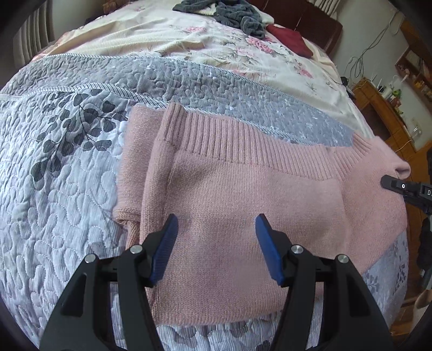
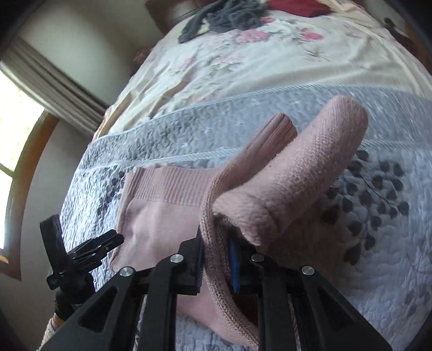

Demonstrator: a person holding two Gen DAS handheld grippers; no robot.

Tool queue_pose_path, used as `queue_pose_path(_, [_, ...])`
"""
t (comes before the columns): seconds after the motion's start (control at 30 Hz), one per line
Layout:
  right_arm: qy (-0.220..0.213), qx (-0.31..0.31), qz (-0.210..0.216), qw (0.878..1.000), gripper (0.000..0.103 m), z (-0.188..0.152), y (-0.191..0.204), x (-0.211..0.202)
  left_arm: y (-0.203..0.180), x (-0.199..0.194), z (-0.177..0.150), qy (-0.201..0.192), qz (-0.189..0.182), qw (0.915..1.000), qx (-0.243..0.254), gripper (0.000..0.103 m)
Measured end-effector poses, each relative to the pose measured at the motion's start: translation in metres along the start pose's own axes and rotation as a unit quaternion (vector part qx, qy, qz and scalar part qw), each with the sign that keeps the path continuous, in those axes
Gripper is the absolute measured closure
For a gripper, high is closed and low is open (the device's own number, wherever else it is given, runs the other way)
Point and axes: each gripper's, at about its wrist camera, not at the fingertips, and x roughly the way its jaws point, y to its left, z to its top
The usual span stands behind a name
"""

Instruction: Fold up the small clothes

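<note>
A pink knitted sweater [image 1: 237,205] lies on the grey quilted bedspread [image 1: 62,167] near the bed's near edge, its ribbed hem turned toward the floral sheet [image 1: 189,46] farther up the bed. The left gripper [image 1: 216,229] hovers over the sweater's middle with its blue-padded fingers [image 1: 168,243] spread wide, holding nothing. The right gripper [image 2: 216,259] is clamped on a knitted edge of the sweater (the fabric bunches between its fingers), lifting a sleeve [image 2: 310,172] off the bedspread. A grey garment [image 1: 237,13] lies crumpled at the bed's far end.
</note>
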Motion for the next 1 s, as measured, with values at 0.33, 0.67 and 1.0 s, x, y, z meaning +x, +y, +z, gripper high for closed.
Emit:
queue_pose_path(0.33, [0.067, -0.117, -0.017, 0.991, 0.087, -0.015, 0.110, 0.077, 0.033, -0.020, 0.000, -0.011, -0.008, 0.9993, -0.034, 0.044])
queue_pose_path(0.67, [0.115, -0.099, 0.010, 0.988, 0.072, -0.038, 0.098, 0.112, 0.036, -0.019, 0.003, -0.004, -0.066, 0.9951, -0.074, 0.044])
queue_pose_path(1.0, [0.062, -0.061, 0.071, 0.994, 0.068, -0.046, 0.054, 0.027, -0.001, 0.025, 0.003, 0.056, -0.172, 0.9759, -0.122, 0.040])
